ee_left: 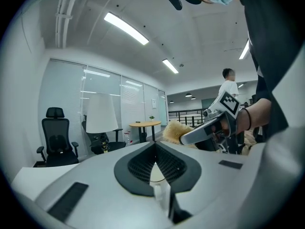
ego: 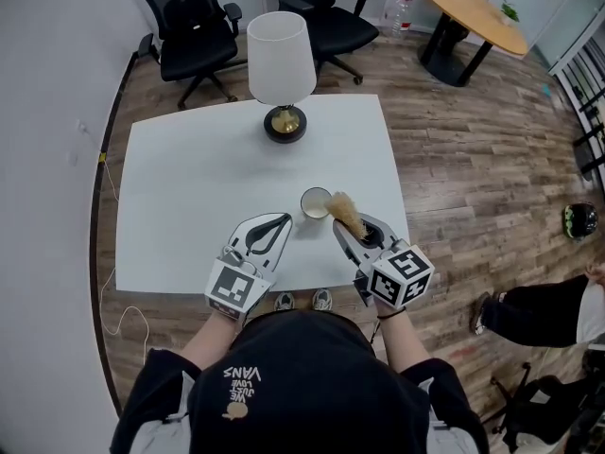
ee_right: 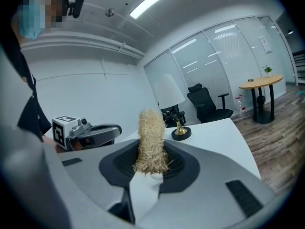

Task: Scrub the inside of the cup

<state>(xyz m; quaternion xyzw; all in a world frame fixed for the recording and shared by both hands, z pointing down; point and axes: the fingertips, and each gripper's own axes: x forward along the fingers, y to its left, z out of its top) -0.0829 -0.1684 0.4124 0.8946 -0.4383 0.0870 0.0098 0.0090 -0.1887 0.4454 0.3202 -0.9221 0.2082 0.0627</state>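
Observation:
A small cream cup [ego: 315, 202] stands upright on the white table [ego: 189, 187], near its front edge. My right gripper [ego: 340, 230] is shut on a brush with straw-coloured bristles [ego: 346, 213]. The bristles lie just right of the cup's rim and outside it. In the right gripper view the brush [ee_right: 151, 137] sticks up from between the jaws of the right gripper [ee_right: 148, 168], its white handle [ee_right: 144, 191] clamped. My left gripper [ego: 283, 219] hovers just left of the cup, shut with nothing in it. The left gripper view shows those jaws [ee_left: 155, 147] closed together.
A white-shaded lamp [ego: 281, 64] on a brass base stands at the table's far side. Two black office chairs [ego: 194, 28] sit behind the table, and a round wooden table [ego: 473, 12] is at the back right. A person's legs [ego: 534, 310] are on the floor to the right.

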